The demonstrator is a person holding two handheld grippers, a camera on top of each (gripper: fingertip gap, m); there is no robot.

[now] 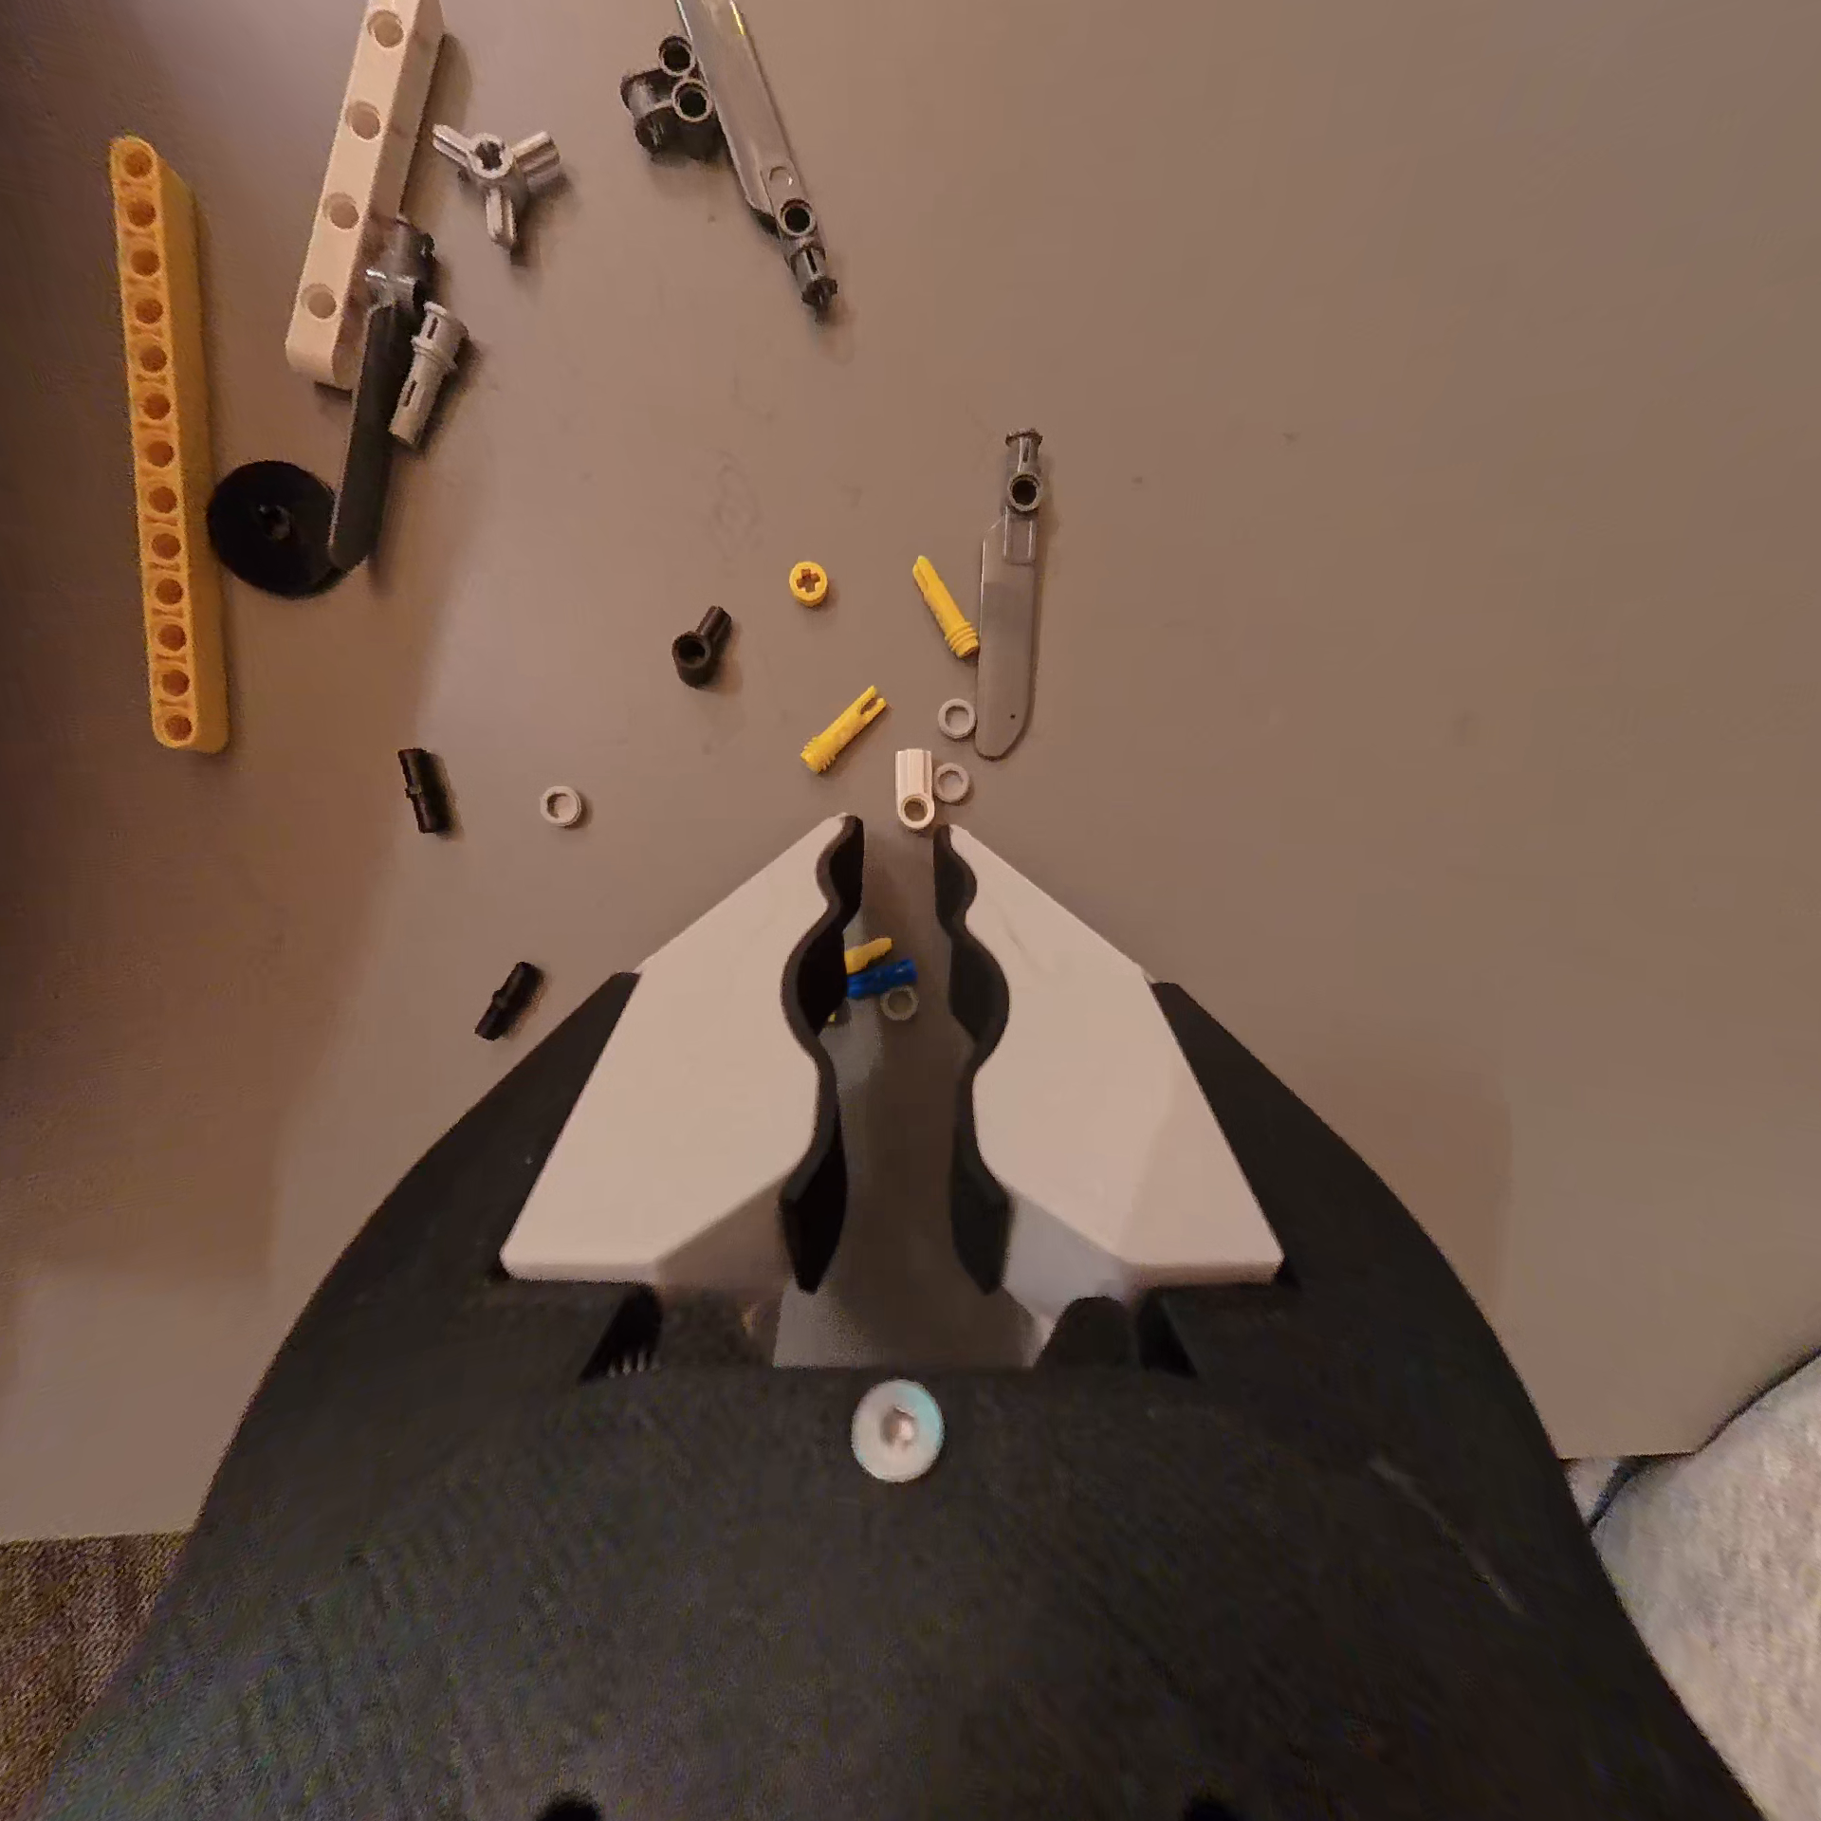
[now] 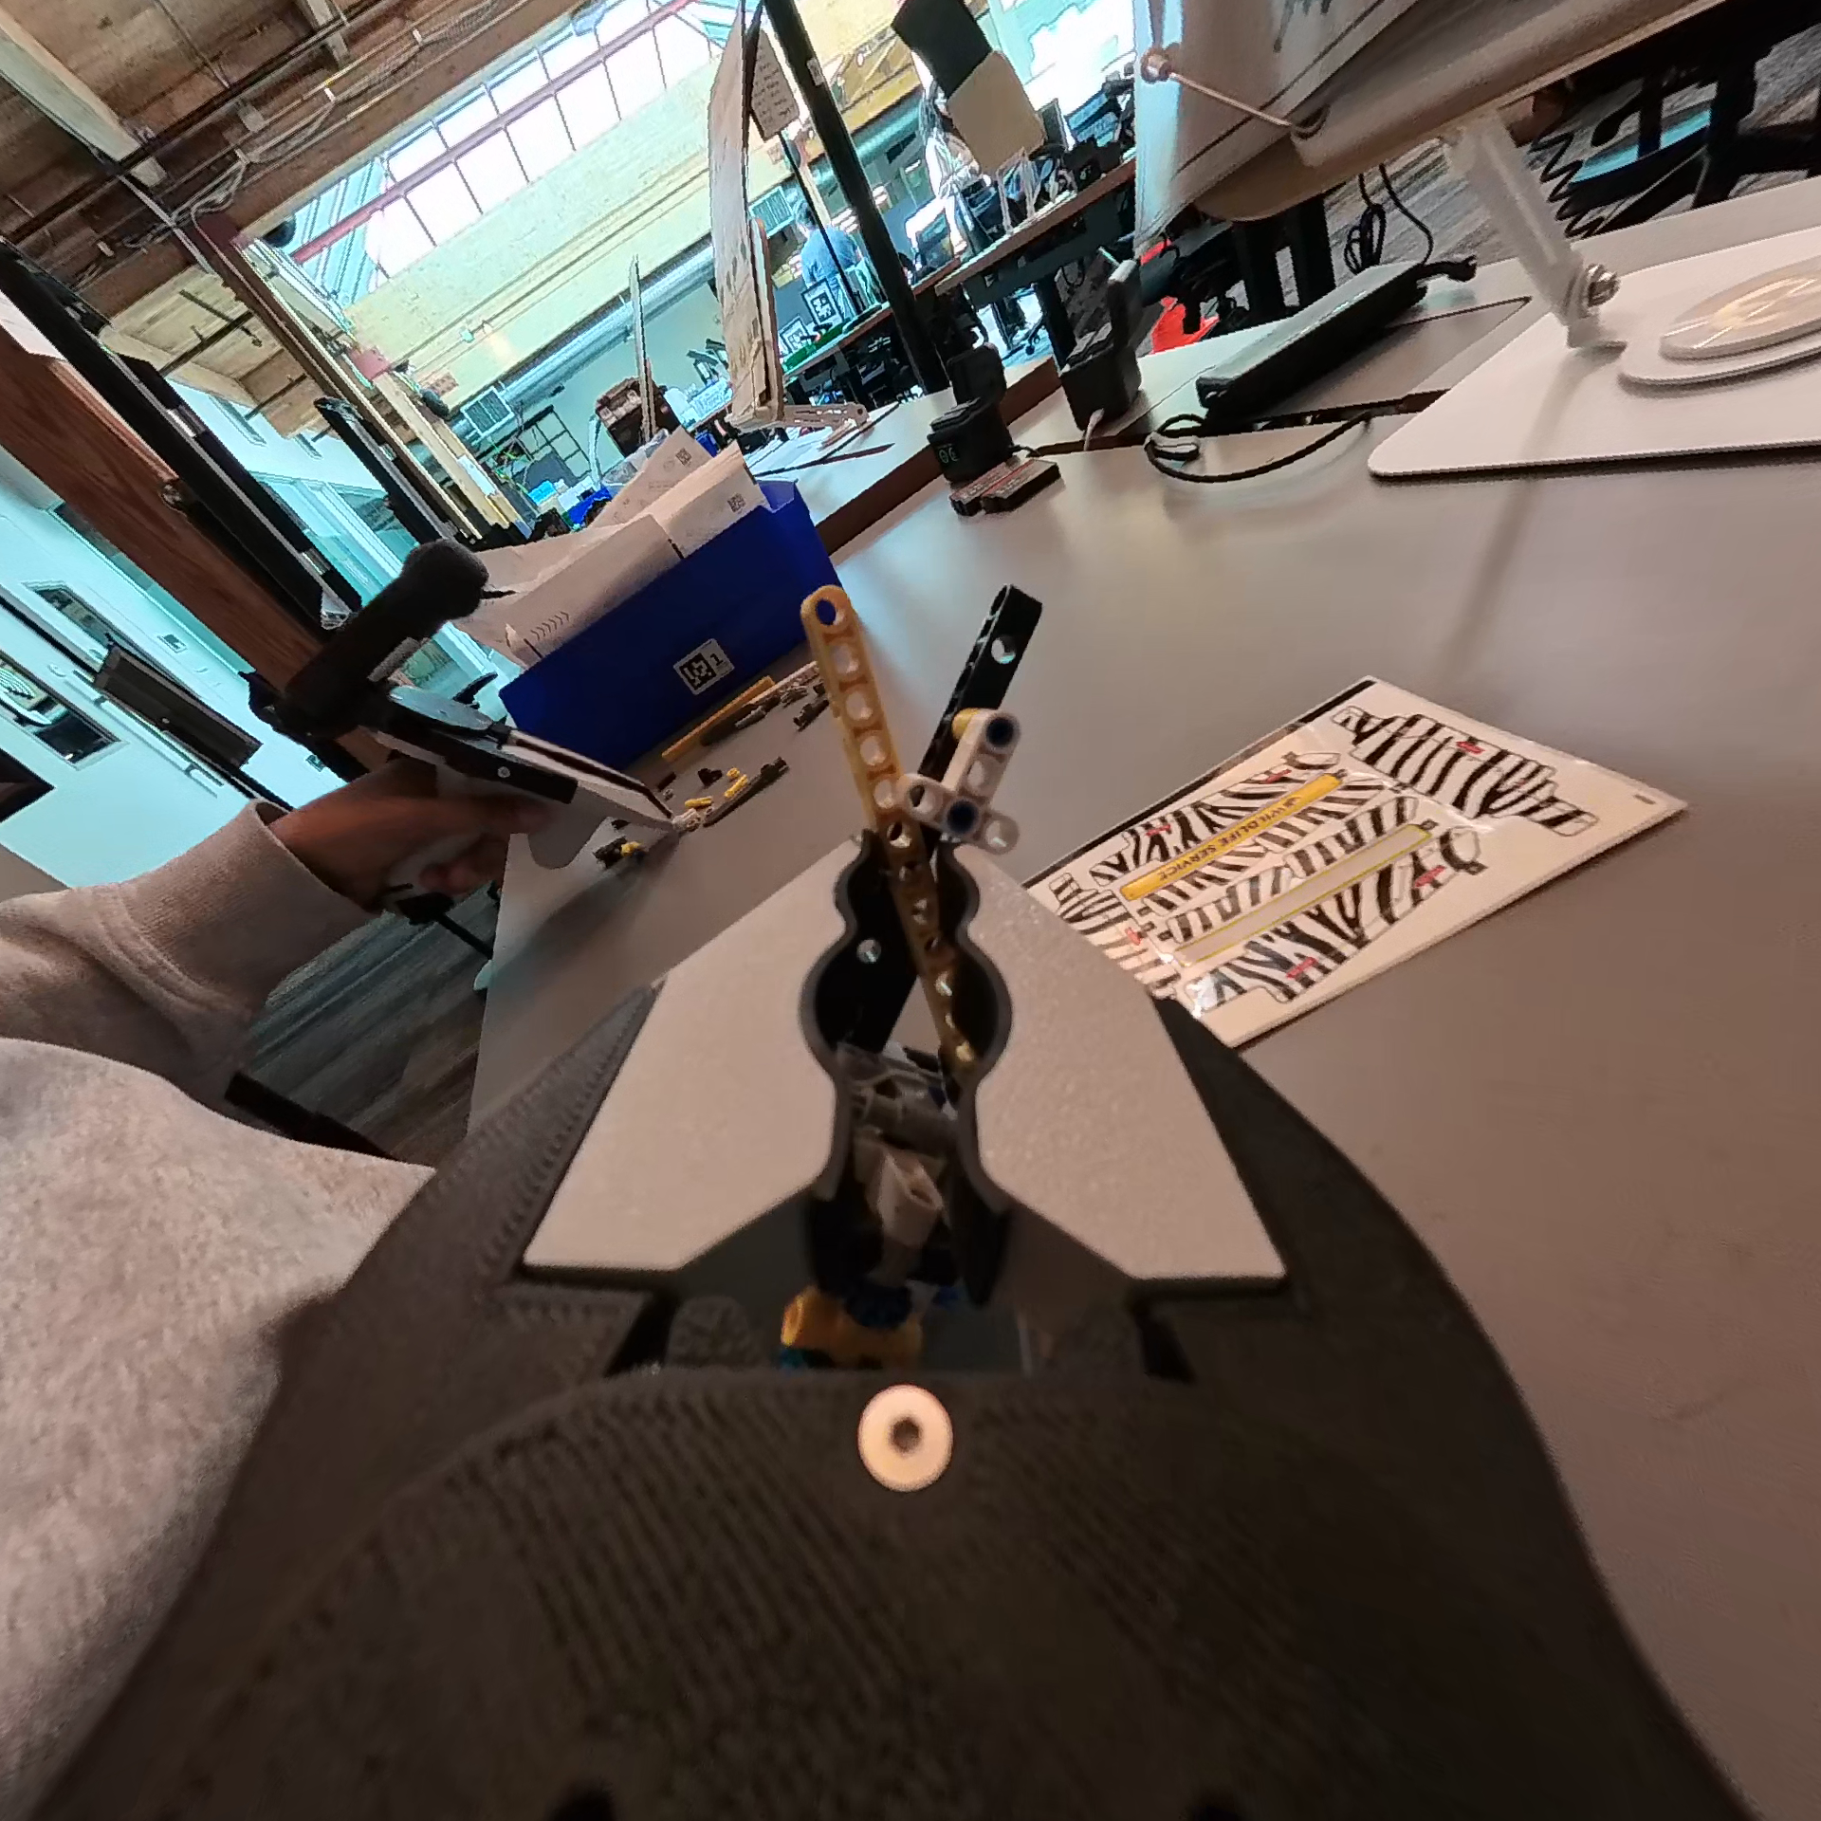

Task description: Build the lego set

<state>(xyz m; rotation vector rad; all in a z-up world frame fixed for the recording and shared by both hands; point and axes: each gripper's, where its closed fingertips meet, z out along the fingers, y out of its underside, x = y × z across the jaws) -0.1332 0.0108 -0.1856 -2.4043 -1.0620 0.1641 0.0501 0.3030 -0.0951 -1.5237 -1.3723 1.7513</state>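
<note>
In the left wrist view my left gripper [image 1: 899,838] points down at the grey table, jaws a little apart and empty. A small white connector [image 1: 914,788] lies just past its tips. Yellow pins [image 1: 843,729], grey rings [image 1: 562,806], black pins [image 1: 424,788], a yellow bush [image 1: 808,583] and a grey blade [image 1: 1010,631] lie around. A yellow pin, a blue pin [image 1: 880,977] and a ring show between the fingers. My right gripper [image 2: 911,847] is shut on a part-built assembly: a yellow beam [image 2: 855,700], a black beam [image 2: 995,650] and white connectors [image 2: 971,778]. It is held above the table.
A long yellow beam [image 1: 163,443], a white beam [image 1: 360,187] and a black wheel [image 1: 271,527] lie far left. The right wrist view shows the left gripper [image 2: 591,798] in a hand, a blue bin [image 2: 670,631], a striped sticker sheet [image 2: 1330,867] and a monitor base [image 2: 1626,394]. Some 35 centimeters of space lies between my two pairs of fingers. From the left gripper's tips to the grey blade [image 1: 1010,631] is close to 4 centimeters. It turns up in the right wrist view [image 2: 739,800] as well. My left gripper is the nearer one to the yellow bush [image 1: 808,583]: about 5 centimeters, against 35 centimeters.
</note>
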